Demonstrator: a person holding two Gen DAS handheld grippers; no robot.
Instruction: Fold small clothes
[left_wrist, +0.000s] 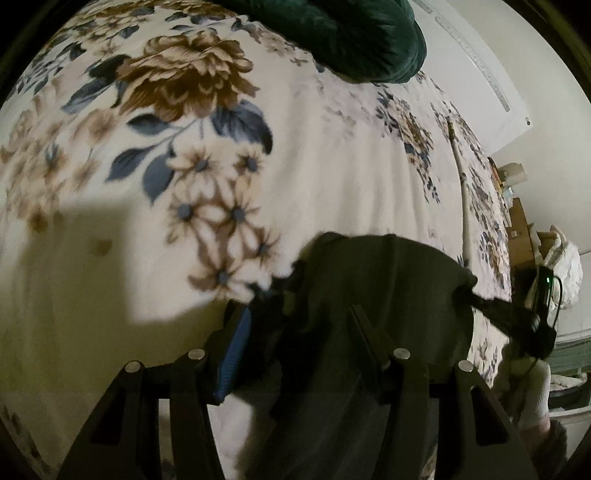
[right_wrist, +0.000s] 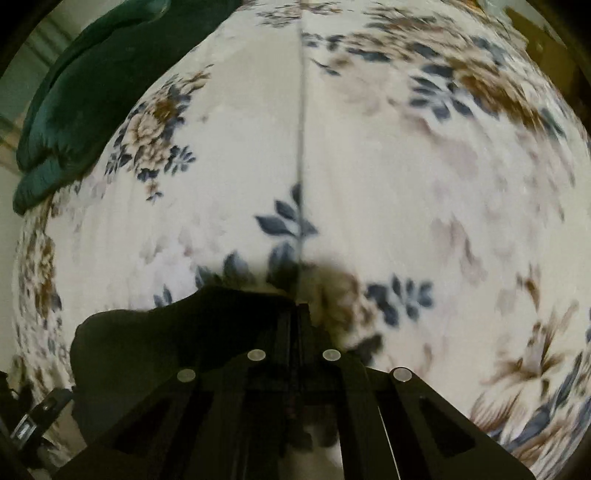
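A small dark garment hangs above the floral bedspread, stretched between my two grippers. My left gripper stands open around the cloth, which drapes between its fingers and over the right finger; the blue-padded left finger is beside the lace edge. In the left wrist view my right gripper pulls a corner of the garment out to the right. In the right wrist view my right gripper is shut on the dark garment, which bunches to its left.
A dark green plush blanket lies at the far end of the bed, and it also shows in the right wrist view. A white wall panel and cluttered boxes stand beyond the bed's right edge.
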